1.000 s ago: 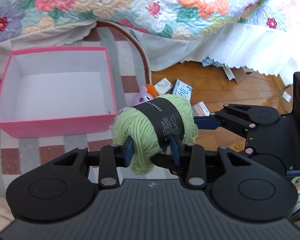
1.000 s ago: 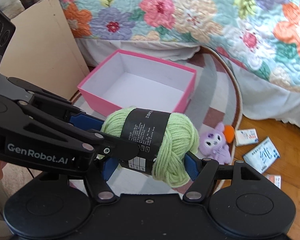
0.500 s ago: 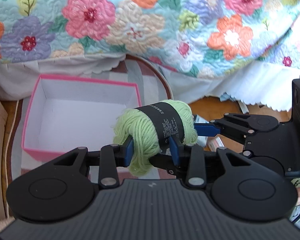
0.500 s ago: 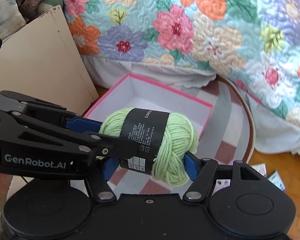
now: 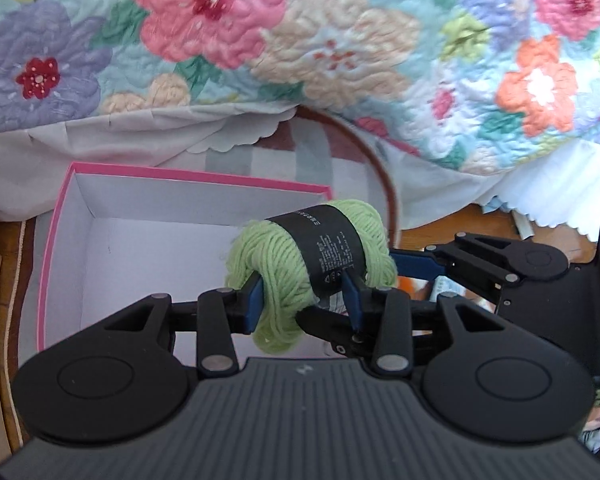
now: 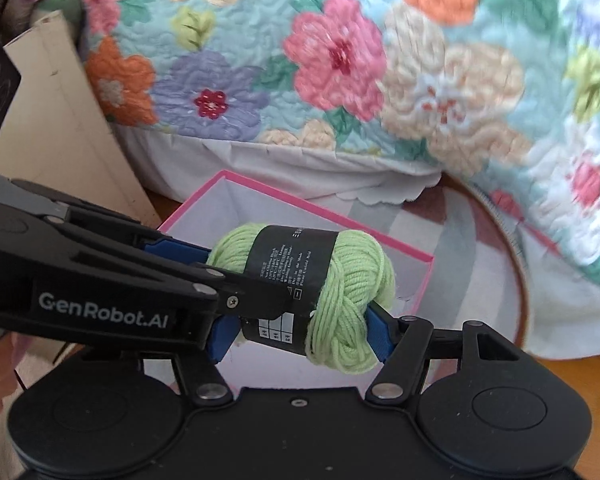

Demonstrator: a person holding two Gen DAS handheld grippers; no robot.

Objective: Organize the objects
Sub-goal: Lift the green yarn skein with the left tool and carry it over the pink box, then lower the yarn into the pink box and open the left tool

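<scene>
The green yarn skein is hanging over the open pink box, both claws clamping it: the left claw easing wider at one end, the right claw tightening lengthwise. The floral quilt is draping behind the box.

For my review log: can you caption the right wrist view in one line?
Both grippers, right gripper and left gripper, clamp a green yarn skein above an open pink box.
</scene>
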